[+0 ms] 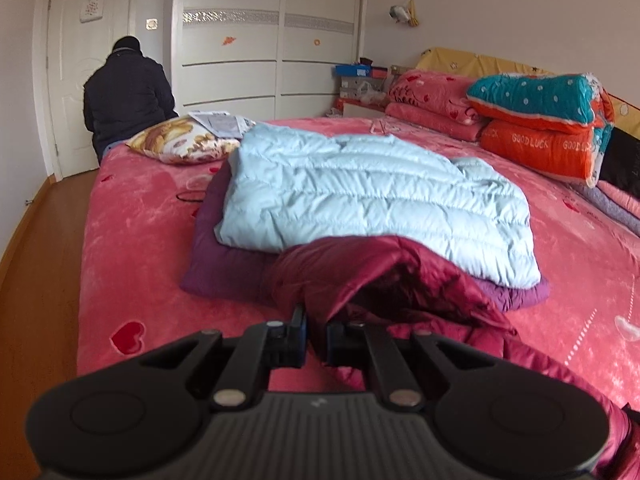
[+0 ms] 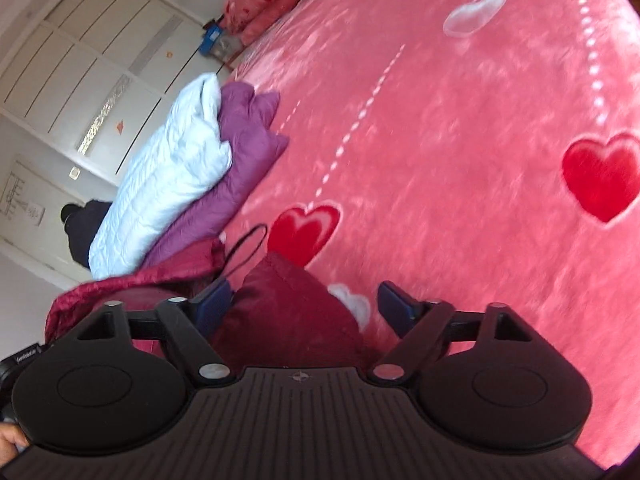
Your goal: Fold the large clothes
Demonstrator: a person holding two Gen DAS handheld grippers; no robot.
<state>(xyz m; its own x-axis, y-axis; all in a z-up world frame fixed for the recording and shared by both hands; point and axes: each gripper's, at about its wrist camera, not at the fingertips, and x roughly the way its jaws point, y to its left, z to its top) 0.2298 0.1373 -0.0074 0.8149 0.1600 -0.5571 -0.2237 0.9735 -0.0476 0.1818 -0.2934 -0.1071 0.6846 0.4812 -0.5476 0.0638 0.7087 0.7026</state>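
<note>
A dark red puffer jacket (image 1: 400, 276) lies crumpled on the near part of the pink bed cover (image 1: 132, 248). My left gripper (image 1: 317, 340) is shut on a fold of its shiny fabric. In the right wrist view the same red jacket (image 2: 288, 312) bulges up between the jaws of my right gripper (image 2: 304, 308), which stand open; the cloth touches the left finger (image 2: 214, 310) only. A black loop cord (image 2: 244, 248) sticks out of the jacket. Behind it, a folded light blue jacket (image 1: 360, 192) rests on a folded purple one (image 1: 224, 264).
Folded quilts (image 1: 540, 120) and pink blankets (image 1: 432, 100) are stacked at the head of the bed. A floral pillow (image 1: 184, 140) lies at the far left corner. A person in a dark coat (image 1: 124, 96) stands by the door. Wooden floor (image 1: 36, 272) runs along the bed's left side.
</note>
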